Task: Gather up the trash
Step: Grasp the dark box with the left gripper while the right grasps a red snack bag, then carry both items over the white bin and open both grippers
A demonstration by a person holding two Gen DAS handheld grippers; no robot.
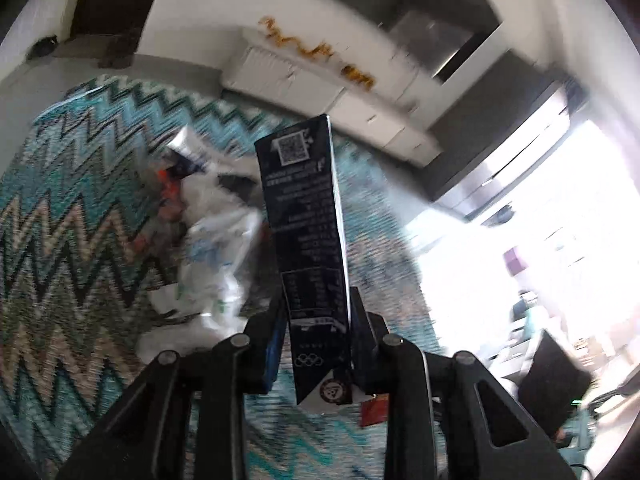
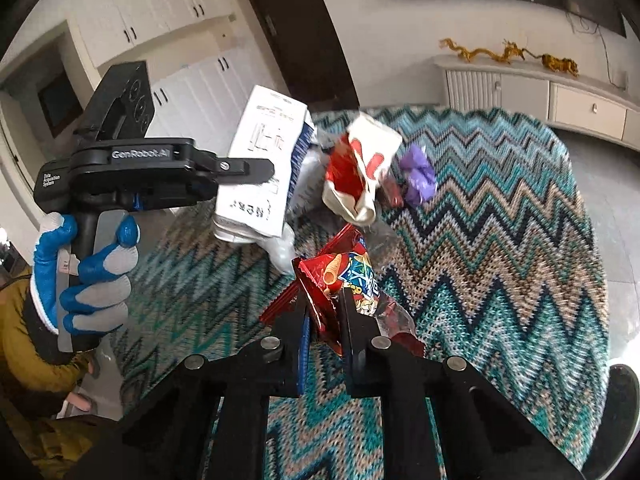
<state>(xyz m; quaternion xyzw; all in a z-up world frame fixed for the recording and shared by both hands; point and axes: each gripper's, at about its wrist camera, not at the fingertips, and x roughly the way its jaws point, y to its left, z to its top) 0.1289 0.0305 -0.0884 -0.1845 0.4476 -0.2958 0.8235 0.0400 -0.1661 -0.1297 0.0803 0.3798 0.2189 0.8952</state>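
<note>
You've got a zigzag-knit cloth [image 2: 500, 216] in teal, tan and black covering the table, filling most of both views. Far side: white cabinets w/ dark handles [image 2: 168, 12] at left, a dark door [image 2: 296, 24] in the middle, a low white sideboard [image 2: 560, 100] at right w/ gold dragon figures [image 2: 508, 54] on top.

Trash pile sits mid-cloth, far of your right gripper: crumpled red-and-white paper bag [image 2: 360, 168], purple wrapper [image 2: 418, 172] just right of it, white plastic [image 2: 280, 248] near the pile's left edge. Nothing blocks the pile from the near side.

Your left gripper [image 1: 316, 316], seen side-on from the right wrist cam, is at left, above the cloth's left edge, in a blue-and-grey gloved hand [image 2: 80, 276]. Its jaws are closed partway onto a carton [image 1: 308, 232]: dark blue printed side w/ QR code in its own cam, white side in the other. Pads press both faces. Carton is off the cloth, long axis running straight out along the fingers, its far end toward the sideboard; folded end back between the jaws.

Your right gripper [image 2: 324, 312], near centre, has jaws nearly shut, pinching a red snack bag [image 2: 344, 280]. The bag is crumpled, standing up from the fingers, far end toward the pile, a clear-and-red tail hanging right of the right finger.

Left cam is motion-blurred; pile detail there is unclear.
</note>
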